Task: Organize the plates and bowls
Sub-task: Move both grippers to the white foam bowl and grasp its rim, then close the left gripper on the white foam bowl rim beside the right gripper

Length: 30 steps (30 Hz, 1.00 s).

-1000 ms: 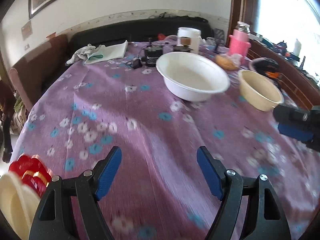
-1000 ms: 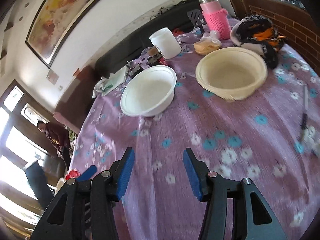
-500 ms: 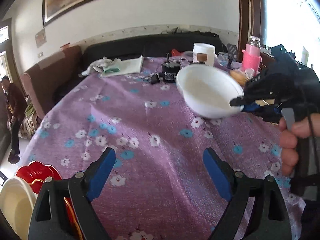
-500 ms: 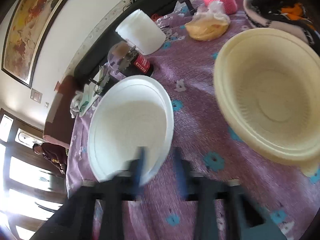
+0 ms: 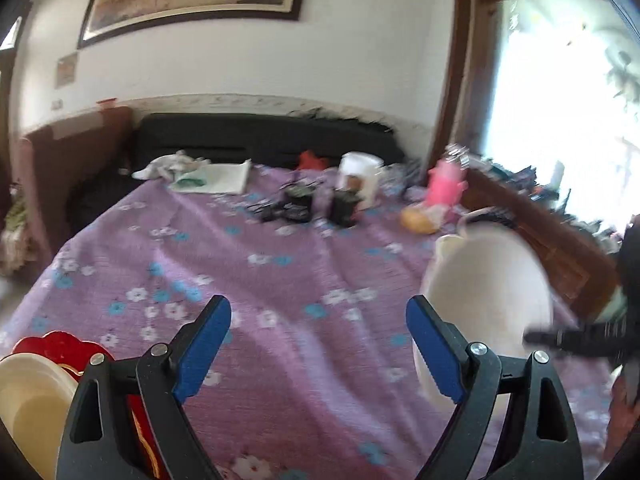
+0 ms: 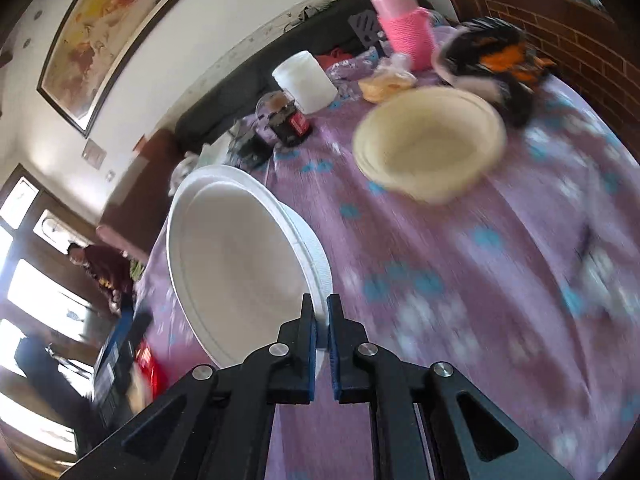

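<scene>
My right gripper (image 6: 319,312) is shut on the rim of a large white bowl (image 6: 236,264) and holds it tilted above the purple flowered tablecloth (image 6: 460,264). The same bowl shows blurred at the right of the left wrist view (image 5: 484,292), with the right gripper's dark body beside it. A cream bowl (image 6: 430,144) sits on the table beyond. My left gripper (image 5: 318,338) is open and empty over the cloth. A red plate (image 5: 56,348) and a cream plate (image 5: 28,404) lie at its lower left.
At the far side stand a white jar (image 6: 306,82), dark jars (image 6: 286,118), a pink-sleeved bottle (image 6: 406,26), a bagged bun (image 6: 386,80) and a black-orange cloth (image 6: 496,52). A towel (image 5: 212,174) lies far left. A wooden ledge (image 5: 552,236) runs along the right.
My right gripper closed on the white bowl's rim and lifted it off the table toward the near side, tilted. The left gripper pitched up and stayed open.
</scene>
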Motion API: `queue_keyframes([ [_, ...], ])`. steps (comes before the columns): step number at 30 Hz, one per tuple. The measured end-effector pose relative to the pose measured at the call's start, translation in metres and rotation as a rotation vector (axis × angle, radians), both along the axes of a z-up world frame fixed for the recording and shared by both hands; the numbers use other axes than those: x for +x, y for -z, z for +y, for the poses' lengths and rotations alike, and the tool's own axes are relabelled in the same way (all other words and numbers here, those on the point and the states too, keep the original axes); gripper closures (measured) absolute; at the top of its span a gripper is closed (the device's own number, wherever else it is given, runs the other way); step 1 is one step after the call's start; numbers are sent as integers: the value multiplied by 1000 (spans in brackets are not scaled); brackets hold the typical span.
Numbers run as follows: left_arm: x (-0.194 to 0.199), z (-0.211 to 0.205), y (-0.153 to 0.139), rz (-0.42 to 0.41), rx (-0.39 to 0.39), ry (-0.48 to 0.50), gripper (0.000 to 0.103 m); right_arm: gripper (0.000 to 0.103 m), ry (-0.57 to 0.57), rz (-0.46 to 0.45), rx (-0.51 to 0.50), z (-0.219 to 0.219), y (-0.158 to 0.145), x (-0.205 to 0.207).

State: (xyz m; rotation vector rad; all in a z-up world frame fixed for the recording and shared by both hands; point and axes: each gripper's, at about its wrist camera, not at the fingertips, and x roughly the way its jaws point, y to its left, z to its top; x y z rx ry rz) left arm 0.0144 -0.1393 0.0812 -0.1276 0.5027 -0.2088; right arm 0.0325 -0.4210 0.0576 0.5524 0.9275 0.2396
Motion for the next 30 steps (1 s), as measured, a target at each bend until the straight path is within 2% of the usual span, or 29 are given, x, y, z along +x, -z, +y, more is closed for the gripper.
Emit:
queue_keyframes([
  [2,-10,-5,-8,18,-29,73,14,97,-20,33,45,-12,7,-30],
  [4,-19,-17,-12,53,-16,154,14,96,-44,65,79,-20,14,-51],
  [6,-26,-30,-11,104,-1,223,14,94,-74,82,76,-17,18,-56],
  [9,-33,-42,-7,153,8,276,14,91,-91,46,11,-10,19,-60],
  [11,-38,-50,-3,151,71,263,20,85,-60,-6,-42,-10,14,-65],
  [13,-37,-50,4,185,83,267,39,76,-42,-43,-54,-13,10,-69],
  [15,-35,-50,9,217,67,282,54,76,-27,-76,-65,-16,6,-77],
  [16,-33,-51,13,232,65,286,58,76,-25,-93,-80,-18,4,-83],
  [20,-31,-58,22,259,50,313,59,76,-12,-113,-57,-25,4,-95],
  [26,-33,-73,28,247,132,299,62,76,-35,-88,-20,-18,19,-95],
  [27,-34,-76,29,244,150,296,66,76,-39,-87,-15,-16,21,-94],
  [30,-38,-83,34,235,198,296,84,76,-55,-81,-1,-8,28,-91],
])
